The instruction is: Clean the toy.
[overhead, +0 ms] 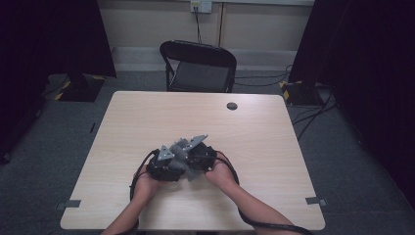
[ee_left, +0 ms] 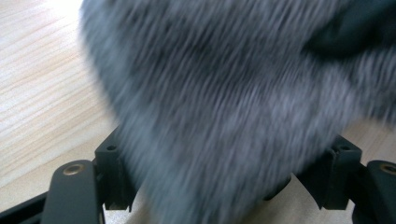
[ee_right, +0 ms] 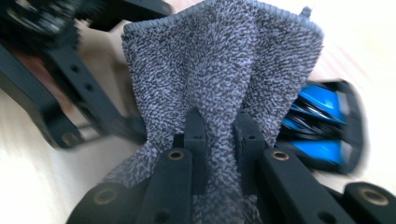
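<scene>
Pinching a fuzzy grey terry cloth (ee_right: 219, 70) mid-frame, the right gripper (ee_right: 219, 130) was clamped tight; the left gripper (ee_left: 224, 186) sat wide, cloth between its jaws, over the pale woodgrain table (overhead: 147, 122).

high view looks forward and down over the pale wooden table (overhead: 147, 117) from its near side. both gripper views sit close behind their jaws, sharing the grey terry cloth (ee_right: 224, 65).

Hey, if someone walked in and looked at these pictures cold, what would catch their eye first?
Probably the grey towel, bunched between the two grippers near the front middle of the wooden table. The right gripper is pinched shut on a fold of it, while the left gripper has cloth between widely spaced jaws. Beyond the table, a black chair stands alone.
</scene>
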The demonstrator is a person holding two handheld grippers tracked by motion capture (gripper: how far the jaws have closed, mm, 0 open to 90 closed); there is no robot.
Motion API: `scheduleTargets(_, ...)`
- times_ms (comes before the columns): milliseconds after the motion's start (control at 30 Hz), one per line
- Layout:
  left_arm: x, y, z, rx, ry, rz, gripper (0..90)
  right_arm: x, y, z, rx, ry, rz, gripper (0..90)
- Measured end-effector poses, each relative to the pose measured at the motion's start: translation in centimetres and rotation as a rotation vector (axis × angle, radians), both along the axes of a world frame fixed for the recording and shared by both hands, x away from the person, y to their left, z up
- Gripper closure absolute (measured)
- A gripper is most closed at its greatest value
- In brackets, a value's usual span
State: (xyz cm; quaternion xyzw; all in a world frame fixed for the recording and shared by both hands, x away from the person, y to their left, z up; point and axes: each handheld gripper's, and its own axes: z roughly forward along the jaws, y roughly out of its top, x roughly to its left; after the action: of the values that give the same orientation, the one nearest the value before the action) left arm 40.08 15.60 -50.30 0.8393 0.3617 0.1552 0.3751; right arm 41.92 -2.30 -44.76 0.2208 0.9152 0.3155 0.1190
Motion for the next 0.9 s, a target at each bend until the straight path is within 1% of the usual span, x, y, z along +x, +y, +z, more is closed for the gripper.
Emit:
scheduleTargets(67,0.0,0.0,0.0,0.003,0.000,-0.002,25.5,-0.2,0.7,-0.4,-0.001,0.020,0.005,79.2)
scheduleTargets(100,0.0,0.0,0.0,-0.005,0.000,0.004,25.5,-0.2,0.8,-0.6,-0.004,0.021,0.004,79.2)
scheduleTargets(167,0.0,0.0,0.0,-0.005,0.001,0.004,25.5,-0.2,0.9,-0.8,0.001,0.020,0.004,79.3)
scheduleTargets(200,0.0,0.0,0.0,0.002,0.001,-0.002,25.5,-0.2,0.8,-0.9,0.019,0.027,0.000,79.2)
scheduleTargets(233,0.0,0.0,0.0,-0.006,0.001,0.004,25.5,-0.1,0.6,-0.9,0.047,0.050,-0.013,79.3)
scheduleTargets(267,0.0,0.0,0.0,-0.005,0.001,0.004,25.5,-0.1,0.6,-1.0,0.058,0.054,-0.014,79.4)
scheduleTargets(300,0.0,0.0,0.0,-0.005,0.001,0.003,25.5,-0.1,0.5,-1.0,0.059,0.054,-0.013,79.4)
scheduleTargets(333,0.0,0.0,0.0,0.004,0.001,-0.003,25.5,-0.2,0.6,-0.9,0.048,0.052,-0.010,79.5)
scheduleTargets(367,0.0,0.0,0.0,0.002,0.001,-0.002,25.5,-0.1,0.7,-0.9,0.043,0.047,-0.005,79.5)
scheduleTargets(467,0.0,0.0,0.0,0.002,0.001,-0.003,25.5,0.0,0.8,-0.8,0.031,0.051,-0.015,79.4)
scheduleTargets(500,0.0,0.0,0.0,0.001,0.001,-0.001,25.5,0.0,0.8,-0.8,0.032,0.059,-0.026,79.4)
scheduleTargets(600,0.0,0.0,0.0,-0.001,0.001,0.000,25.5,0.3,0.7,-0.7,0.026,0.051,-0.032,79.4)
scheduleTargets(633,0.0,0.0,0.0,-0.001,0.001,0.000,25.5,0.4,0.7,-0.7,0.034,0.060,-0.039,79.5)
scheduleTargets(733,0.0,0.0,0.0,0.001,0.001,-0.001,25.5,0.5,0.6,-0.7,0.033,0.058,-0.044,79.5)
scheduleTargets(767,0.0,0.0,0.0,0.000,0.001,-0.001,25.5,0.7,0.5,-0.6,0.039,0.066,-0.054,79.4)
scheduleTargets(800,0.0,0.0,0.0,0.000,0.002,0.000,25.5,0.7,0.5,-0.5,0.035,0.058,-0.054,79.4)
scheduleTargets(900,0.0,0.0,0.0,-0.002,0.001,0.002,25.5,0.9,0.4,-0.4,0.030,0.058,-0.056,79.4)
